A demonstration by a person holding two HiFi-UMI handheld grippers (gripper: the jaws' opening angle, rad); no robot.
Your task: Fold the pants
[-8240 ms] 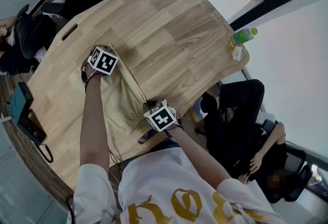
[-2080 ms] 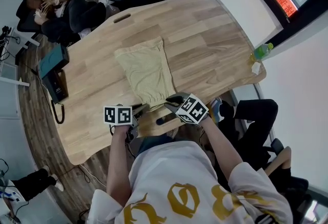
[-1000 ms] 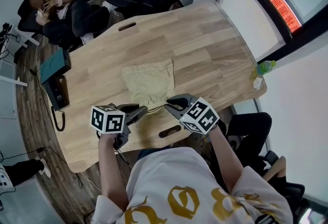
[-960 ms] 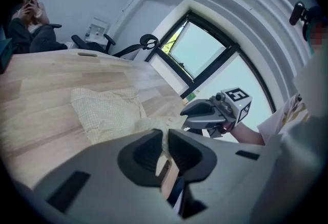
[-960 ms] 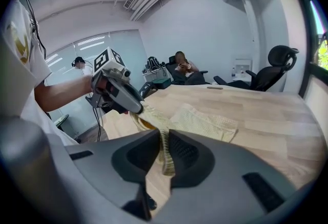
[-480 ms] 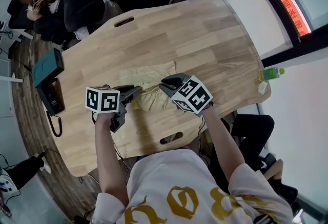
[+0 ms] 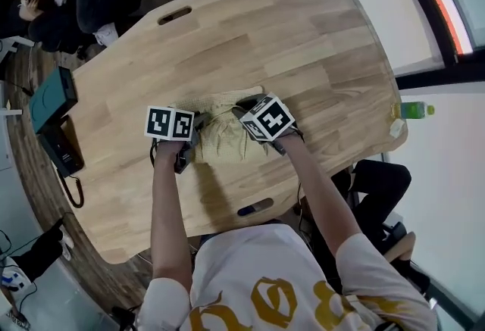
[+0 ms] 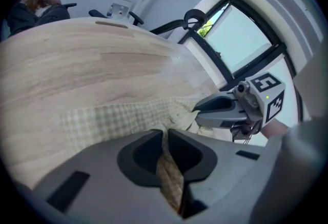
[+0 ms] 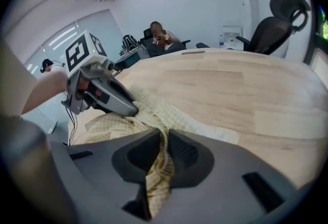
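Left tongs point(image 8: 165, 135) and right tongs point(image 9: 165, 135) each clamp the pants point(image 7: 223, 144).

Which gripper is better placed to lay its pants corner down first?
Right, slightly. The left gripper and the right gripper both clamp the pants, but the right one seems nearer their far edge.

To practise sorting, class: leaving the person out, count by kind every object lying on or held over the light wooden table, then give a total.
claws, each shut on cloth: 2 (left claw, right claw)
pants, pale yellow checked: 1
green bottle: 1
small white item beside the bottle, too small to identify: 1
Total: 5
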